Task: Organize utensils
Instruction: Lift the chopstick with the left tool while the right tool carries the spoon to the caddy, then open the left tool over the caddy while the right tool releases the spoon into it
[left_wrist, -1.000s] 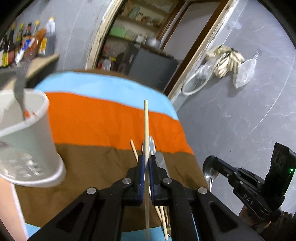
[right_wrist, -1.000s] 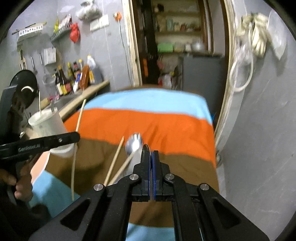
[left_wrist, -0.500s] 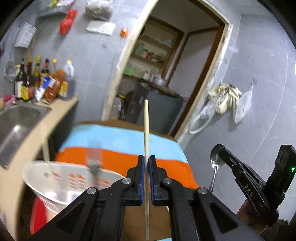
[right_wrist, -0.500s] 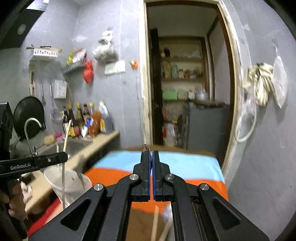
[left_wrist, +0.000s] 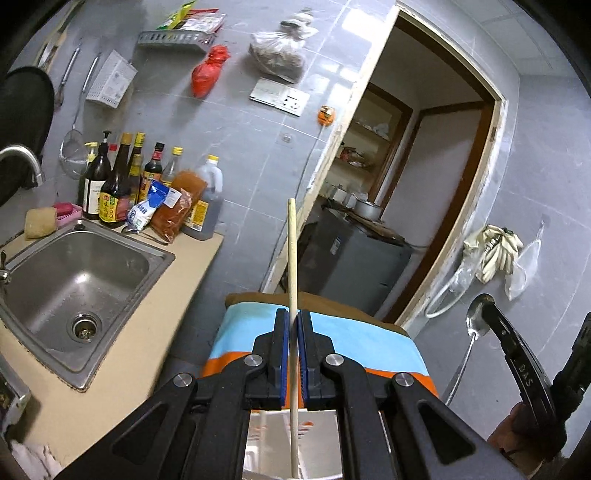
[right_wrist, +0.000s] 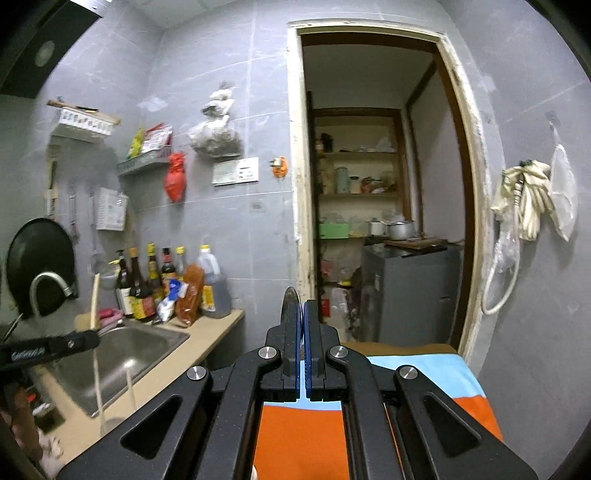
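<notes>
Striped cloth (left_wrist: 369, 332), blue, orange and brown, covers the counter (left_wrist: 325, 295) below both hands; sink (left_wrist: 74, 280) sits to the left on its own tan top, well apart from the cloth. White holder (left_wrist: 273, 443) shows only as a pale slice low in the left wrist view, directly under the left gripper (left_wrist: 294, 354), mostly hidden by it. Judgement: that is where the utensils go.

Left gripper: fingers (left_wrist: 280, 354) clamped together on a wooden chopstick (left_wrist: 291, 258). Stick's long axis runs straight along the fingers, one end far out ahead, the other end poking back down toward the holder. So the drop-off lies below and behind the tips, not ahead. The coming move likely needs the stick tipped down or lowered over the holder's mouth.

Right gripper (left_wrist: 491, 317) in the left wrist view sits off to the right, over the cloth's far right edge, fingers pinched on a metal spoon (left_wrist: 474, 321): bowl up at the tips, handle hanging down. In its own view the right gripper (right_wrist: 304, 332) shows fingers (right_wrist: 291, 332) together with the spoon's edge (right_wrist: 290, 299) peeking just above them.

Left hand looks nearer the holder, right hand further off to the side. Judgement: chopstick goes in first. Holder rim is unseen, so alignment cannot be told.
</notes>
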